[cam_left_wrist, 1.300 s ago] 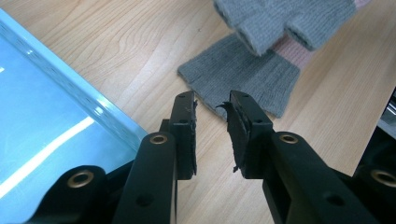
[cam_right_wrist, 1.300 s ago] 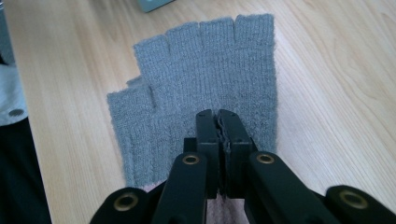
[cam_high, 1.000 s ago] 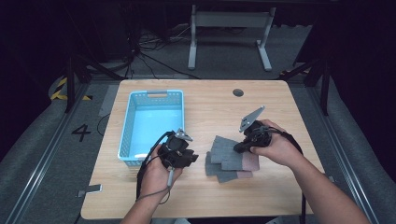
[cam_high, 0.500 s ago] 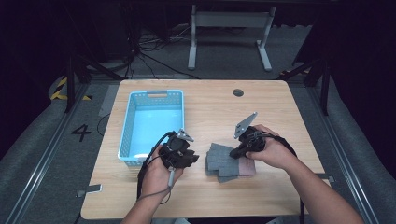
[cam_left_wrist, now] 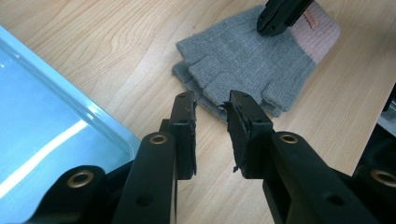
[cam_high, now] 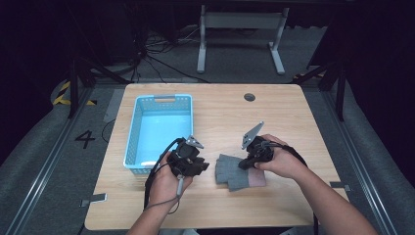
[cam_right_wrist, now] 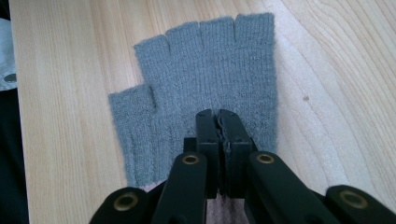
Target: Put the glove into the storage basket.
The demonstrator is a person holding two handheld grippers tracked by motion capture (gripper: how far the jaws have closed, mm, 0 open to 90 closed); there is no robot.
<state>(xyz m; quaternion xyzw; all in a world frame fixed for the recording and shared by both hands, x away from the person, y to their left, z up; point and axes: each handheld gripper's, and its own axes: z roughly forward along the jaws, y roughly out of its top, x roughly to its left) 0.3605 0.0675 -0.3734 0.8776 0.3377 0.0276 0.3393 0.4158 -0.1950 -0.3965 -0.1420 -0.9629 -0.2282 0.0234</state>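
A pair of grey fingerless gloves [cam_high: 234,174] with pink cuffs [cam_left_wrist: 322,32] lies stacked on the wooden table, fingers pointing toward the left hand. My right gripper [cam_high: 242,165] is shut, its tips down on the upper glove [cam_right_wrist: 210,70] near the cuff. No fabric shows between the closed jaws [cam_right_wrist: 217,114]. The left gripper view also catches that right gripper [cam_left_wrist: 273,21] touching the glove [cam_left_wrist: 247,60]. My left gripper [cam_high: 203,166] hovers just left of the gloves, jaws a little apart with nothing in the gap [cam_left_wrist: 212,100].
A light blue plastic basket [cam_high: 132,142] stands on the left half of the table, its near corner [cam_left_wrist: 70,107] close beside my left gripper. Bare wooden tabletop [cam_high: 293,122] stretches behind and right of the gloves. A small round hole [cam_high: 249,97] sits near the far edge.
My right gripper has come down and slightly left onto the gloves. The left gripper has stayed where it was.
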